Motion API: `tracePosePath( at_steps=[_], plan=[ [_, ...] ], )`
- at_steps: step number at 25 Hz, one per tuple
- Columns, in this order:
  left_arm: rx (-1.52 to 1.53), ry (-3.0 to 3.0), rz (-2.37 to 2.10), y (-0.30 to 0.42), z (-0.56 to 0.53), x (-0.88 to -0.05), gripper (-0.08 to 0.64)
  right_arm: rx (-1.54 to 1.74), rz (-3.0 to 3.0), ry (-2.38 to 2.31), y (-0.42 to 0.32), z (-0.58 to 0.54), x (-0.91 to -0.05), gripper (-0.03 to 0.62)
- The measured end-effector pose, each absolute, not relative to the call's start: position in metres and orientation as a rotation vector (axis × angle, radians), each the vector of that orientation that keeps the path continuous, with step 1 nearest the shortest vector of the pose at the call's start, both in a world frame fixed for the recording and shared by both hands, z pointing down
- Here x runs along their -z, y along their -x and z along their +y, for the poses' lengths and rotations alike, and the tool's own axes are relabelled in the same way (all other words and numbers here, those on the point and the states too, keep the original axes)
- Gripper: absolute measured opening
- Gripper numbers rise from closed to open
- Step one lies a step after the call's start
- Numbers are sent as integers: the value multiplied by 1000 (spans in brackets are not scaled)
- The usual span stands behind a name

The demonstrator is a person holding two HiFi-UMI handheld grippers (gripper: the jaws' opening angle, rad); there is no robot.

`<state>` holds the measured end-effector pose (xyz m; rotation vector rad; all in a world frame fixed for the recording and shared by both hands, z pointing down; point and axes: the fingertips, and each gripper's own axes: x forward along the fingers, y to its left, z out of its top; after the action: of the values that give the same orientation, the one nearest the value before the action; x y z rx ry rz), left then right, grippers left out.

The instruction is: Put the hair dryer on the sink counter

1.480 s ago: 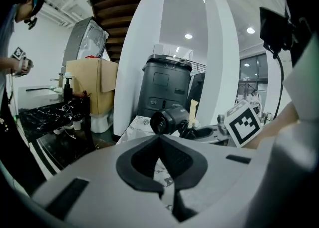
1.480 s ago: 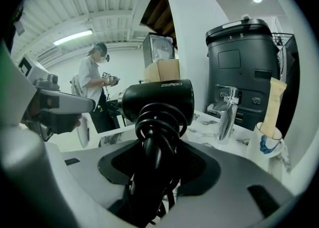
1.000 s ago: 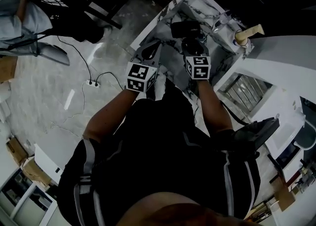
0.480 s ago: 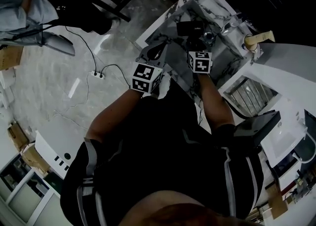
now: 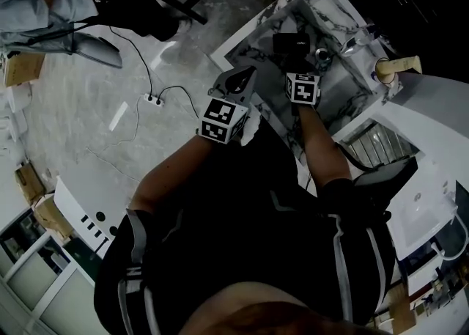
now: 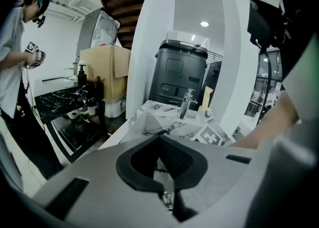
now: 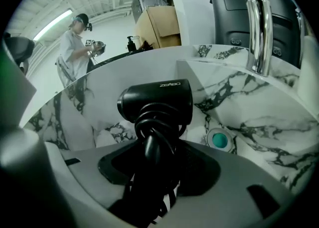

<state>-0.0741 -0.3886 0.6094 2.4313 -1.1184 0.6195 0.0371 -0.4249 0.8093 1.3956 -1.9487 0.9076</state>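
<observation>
Lettering first: there's a short pale word on the barrel of the hair dryer (image 7: 158,101), too small for us to read with any confidence. Beyond that, the only print we get is the black-and-white square markers on the gripper cubes.

Now the tools. The right gripper (image 7: 154,146) has its jaws standing wide and clamped on the dryer's handle, with the black cord (image 7: 155,124) coiled thickly round that handle, right between the pads. The barrel points away from the camera, lying crosswise. The left gripper (image 6: 159,137) carries nothing: its dark pads meet at the tips, and we see only marble beyond them.

Where's the dryer? From the head view it sits at about 1 o'clock, just past the right marker cube and over the marble sink basin (image 7: 249,112). We can't tell whether it touches the marble. The flat sink counter (image 5: 245,33) runs along the basin's edge at about 12 o'clock, and the left gripper hangs beside its near corner.

Inside the basin we see a round drain (image 7: 218,138) with a teal centre, at 4 o'clock from the dryer. The chrome faucet (image 7: 259,27) rises at 1 o'clock. Behind it stands a big black bin (image 6: 182,75), with a cardboard box (image 6: 107,67) at its 9 o'clock. Dark bottles (image 6: 82,75) line a black marble top further left.
</observation>
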Motion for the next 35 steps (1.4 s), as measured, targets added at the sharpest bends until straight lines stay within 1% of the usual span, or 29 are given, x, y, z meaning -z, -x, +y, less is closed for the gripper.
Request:
tracePosePath(
  at_steps=[17, 33, 35],
  plan=[
    [-645, -2384, -1171, 80, -381, -612, 3, -987, -1864, -1353, -38, -420, -852, 225],
    [-658, -2441, -1140, 71, -374, -597, 3, -964, -1864, -1319, -35, -423, -854, 229],
    [-653, -2450, -1131, 73, -373, -595, 3, -948, -1866, -1306, -32, -423, -850, 250]
  ],
)
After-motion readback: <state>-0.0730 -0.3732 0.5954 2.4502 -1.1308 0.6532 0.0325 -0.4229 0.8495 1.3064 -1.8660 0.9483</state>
